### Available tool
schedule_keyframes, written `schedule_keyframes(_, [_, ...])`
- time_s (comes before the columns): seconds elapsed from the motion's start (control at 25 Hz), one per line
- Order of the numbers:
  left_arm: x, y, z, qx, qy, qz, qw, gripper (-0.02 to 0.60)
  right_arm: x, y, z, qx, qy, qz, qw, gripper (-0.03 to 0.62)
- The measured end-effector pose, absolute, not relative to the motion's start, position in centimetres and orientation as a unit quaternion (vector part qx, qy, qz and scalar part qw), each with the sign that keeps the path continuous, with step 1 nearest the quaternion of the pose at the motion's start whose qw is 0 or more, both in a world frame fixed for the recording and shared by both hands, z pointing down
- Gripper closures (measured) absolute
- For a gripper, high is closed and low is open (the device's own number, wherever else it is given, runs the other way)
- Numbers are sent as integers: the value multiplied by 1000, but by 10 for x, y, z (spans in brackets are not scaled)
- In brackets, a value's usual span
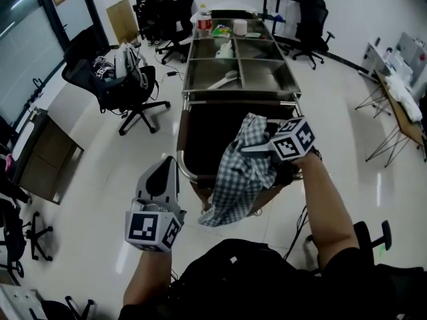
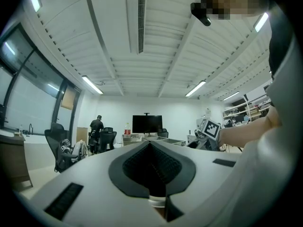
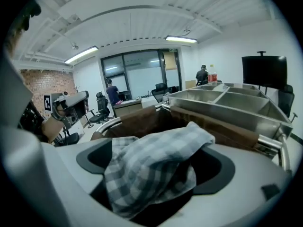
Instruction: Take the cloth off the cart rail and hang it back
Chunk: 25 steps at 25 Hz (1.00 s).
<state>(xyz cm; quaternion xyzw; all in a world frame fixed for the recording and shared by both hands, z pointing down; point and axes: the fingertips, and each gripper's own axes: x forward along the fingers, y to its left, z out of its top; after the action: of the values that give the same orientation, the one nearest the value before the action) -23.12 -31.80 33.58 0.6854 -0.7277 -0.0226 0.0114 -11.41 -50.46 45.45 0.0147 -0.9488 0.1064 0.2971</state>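
Observation:
A grey-and-white checked cloth [image 1: 239, 173] hangs down over the near end of the cart's rail [image 1: 183, 157], above the dark bin. My right gripper [image 1: 257, 149] is at the cloth's upper edge. In the right gripper view its jaws stand wide apart and the cloth [image 3: 147, 167] lies loosely bunched between them, covering the right gripper [image 3: 156, 178] pads, with the rail [image 3: 110, 121] just beyond. My left gripper [image 1: 165, 173] is held left of the cart, off the cloth, pointing up and away. In its own view the left gripper [image 2: 150, 150] jaws meet with nothing between them.
The cart's steel top [image 1: 267, 79] has several compartments holding small items, with a bottle [image 1: 204, 20] at the far end. Office chairs [image 1: 127, 85] stand to the left, a folding table [image 1: 400, 105] to the right. A person [image 2: 96, 126] stands far across the room.

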Motion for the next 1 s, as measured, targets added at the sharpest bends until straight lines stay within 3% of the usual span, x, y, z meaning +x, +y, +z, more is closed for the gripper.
schedule_keyframes(0.16, [-222, -323, 336, 697, -717, -27, 10, 581, -81, -508, 437, 26, -953, 151, 262, 48])
schedule_keyframes(0.68, [-168, -304, 333, 743, -668, -25, 11, 581, -22, -449, 385, 82, -970, 106, 204, 51])
schedule_keyframes(0.72, [-164, -299, 335, 746, -666, -23, 11, 581, -22, -440, 381, 82, -972, 104, 193, 80])
schedule_keyframes(0.8, [-159, -288, 341, 750, -661, -21, 12, 581, -21, -423, 370, 95, -977, 97, 162, 244])
schedule_keyframes(0.84, [-156, -281, 343, 752, -658, -19, 14, 581, -20, -416, 365, 109, -979, 92, 144, 423])
schedule_keyframes(0.88, [-153, -275, 345, 754, -656, -17, 17, 581, -20, -409, 360, 125, -980, 87, 128, 561])
schedule_keyframes(1.0, [-145, -252, 349, 760, -650, -13, 22, 581, -16, -387, 351, 172, -978, 81, 90, 586])
